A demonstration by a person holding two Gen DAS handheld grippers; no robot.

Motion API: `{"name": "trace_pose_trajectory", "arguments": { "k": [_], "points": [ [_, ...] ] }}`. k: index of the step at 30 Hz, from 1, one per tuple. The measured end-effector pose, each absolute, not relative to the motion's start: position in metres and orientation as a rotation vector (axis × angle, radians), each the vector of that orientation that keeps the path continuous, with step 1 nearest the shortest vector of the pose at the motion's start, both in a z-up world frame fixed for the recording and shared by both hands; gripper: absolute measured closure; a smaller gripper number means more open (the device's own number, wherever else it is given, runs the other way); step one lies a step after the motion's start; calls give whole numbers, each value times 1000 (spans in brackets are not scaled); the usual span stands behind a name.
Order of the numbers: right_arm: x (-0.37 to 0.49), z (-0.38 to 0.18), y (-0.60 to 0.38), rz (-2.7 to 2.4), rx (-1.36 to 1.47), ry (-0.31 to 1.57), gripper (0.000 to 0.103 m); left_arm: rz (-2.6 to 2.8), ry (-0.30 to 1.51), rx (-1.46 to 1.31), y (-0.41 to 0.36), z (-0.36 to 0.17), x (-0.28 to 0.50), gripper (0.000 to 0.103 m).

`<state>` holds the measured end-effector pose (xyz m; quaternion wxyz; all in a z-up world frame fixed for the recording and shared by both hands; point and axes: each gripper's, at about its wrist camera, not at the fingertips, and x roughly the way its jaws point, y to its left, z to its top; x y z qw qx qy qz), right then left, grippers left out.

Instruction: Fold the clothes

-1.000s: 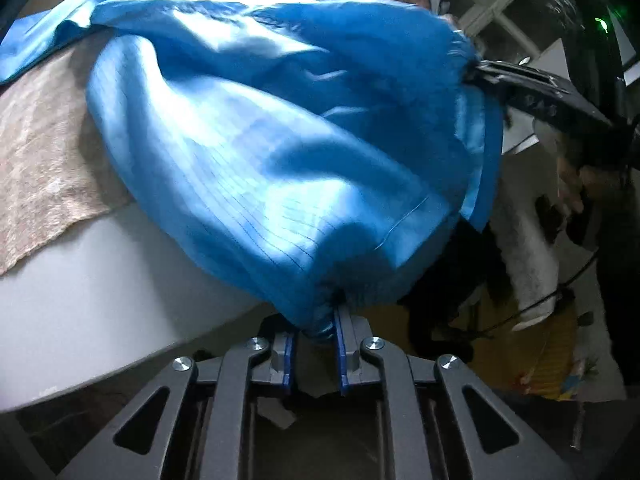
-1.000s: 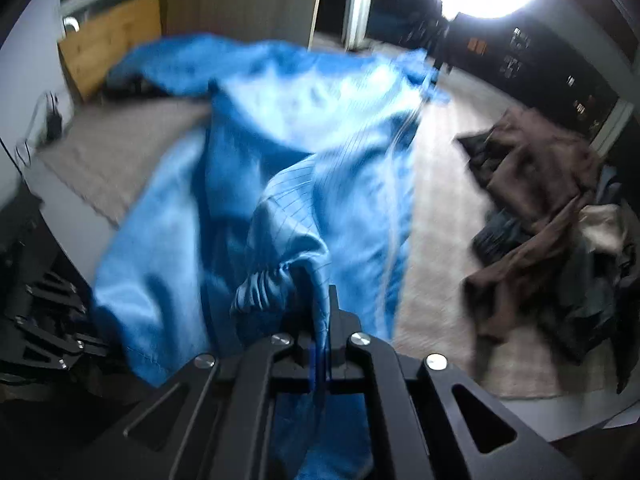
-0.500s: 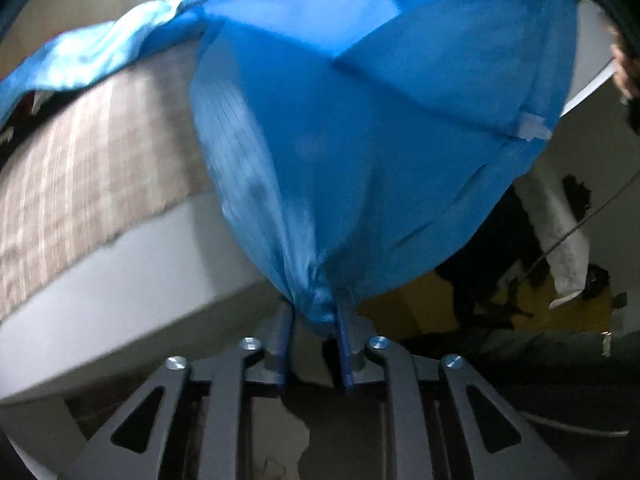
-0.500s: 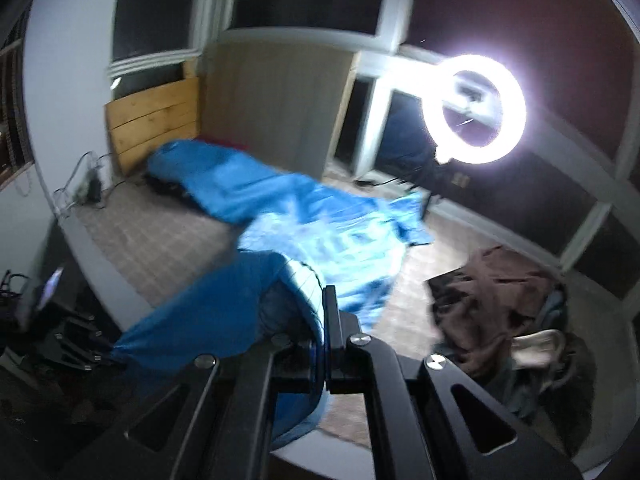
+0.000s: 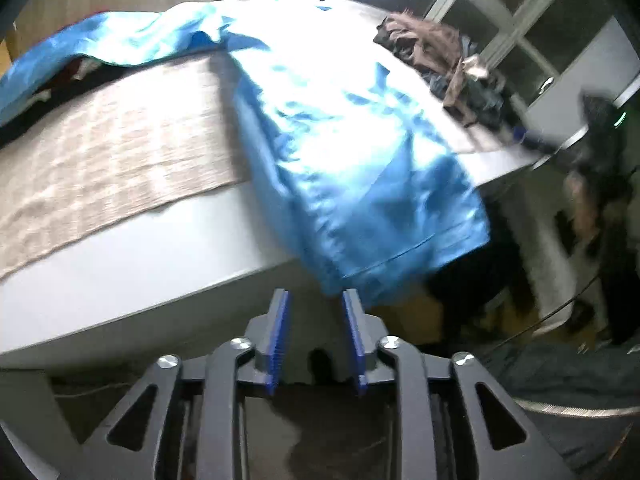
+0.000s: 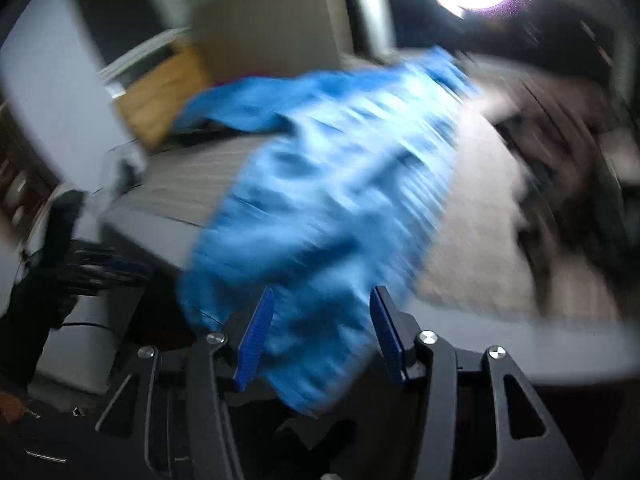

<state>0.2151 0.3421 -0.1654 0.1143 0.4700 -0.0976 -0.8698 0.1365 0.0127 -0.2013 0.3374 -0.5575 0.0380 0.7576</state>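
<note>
Both grippers have just let go: left gripper (image 5: 314,300) and right gripper (image 6: 322,308) stand parted, blue garment (image 5: 340,140) stretching lengthwise away over the table (image 5: 140,248), hem overhanging nearest the left.

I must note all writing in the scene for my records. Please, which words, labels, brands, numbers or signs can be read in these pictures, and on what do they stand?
None can be read.
Blue garment: no label or print shows.
Clothes pile: no writing shows.
Left gripper and right gripper: no markings show.
The right wrist view is too blurred for any small text.
</note>
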Motion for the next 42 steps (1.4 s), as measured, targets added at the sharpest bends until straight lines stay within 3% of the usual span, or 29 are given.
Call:
{"name": "trace_pose_trajectory", "arguments": {
  "k": [3, 7, 10, 11, 12, 13, 17, 18, 20, 21, 24, 26, 29, 33, 36, 39, 40, 42],
  "points": [
    [221, -198, 348, -2552, 1504, -283, 53, 1933, 145, -1476, 35, -216, 133, 66],
    [220, -235, 331, -2469, 1591, -324, 53, 1877, 102, -1541, 49, -242, 129, 66],
    [214, -252, 313, -2436, 1630, -249, 55, 1846, 94, -1567, 57, -253, 128, 70],
    [212, -257, 306, -2421, 1638, -218, 61, 1836, 100, -1575, 58, -254, 127, 83],
    [211, -260, 302, -2401, 1637, -192, 86, 1825, 106, -1582, 58, -255, 127, 103],
    [210, -260, 302, -2393, 1638, -180, 97, 1816, 108, -1582, 58, -254, 126, 102],
    [211, -231, 328, -2401, 1553, -337, 97, 1825, 72, -1471, 54, -212, 126, 102],
    [212, -223, 338, -2417, 1542, -380, 97, 1830, 56, -1439, 52, -200, 125, 102],
    [215, -215, 350, -2514, 1611, -310, 75, 1826, 14, -1397, 52, -181, 122, 102],
    [216, -208, 350, -2613, 1654, -181, 64, 1826, 8, -1378, 54, -173, 120, 102],
    [225, -180, 331, -2737, 1552, 37, 64, 1835, 57, -1352, 64, -159, 111, 102],
    [233, -160, 302, -2638, 1390, 0, 59, 1825, 64, -1335, 76, -153, 106, 102],
    [240, -148, 246, -2536, 1218, 88, 40, 1813, 71, -1304, 97, -144, 100, 102],
    [226, -159, 196, -2523, 1163, 251, 39, 1794, 84, -1260, 120, -130, 95, 102],
    [205, -177, 194, -2546, 1209, 259, 39, 1792, 83, -1244, 124, -125, 92, 102],
    [186, -185, 215, -2525, 1278, 118, 89, 1853, 142, -1233, 116, -124, 94, 100],
    [181, -185, 224, -2500, 1304, 59, 89, 1882, 172, -1226, 111, -125, 96, 95],
    [179, -176, 242, -2501, 1317, 30, 89, 1930, 244, -1198, 101, -131, 105, 74]
  ]
}}
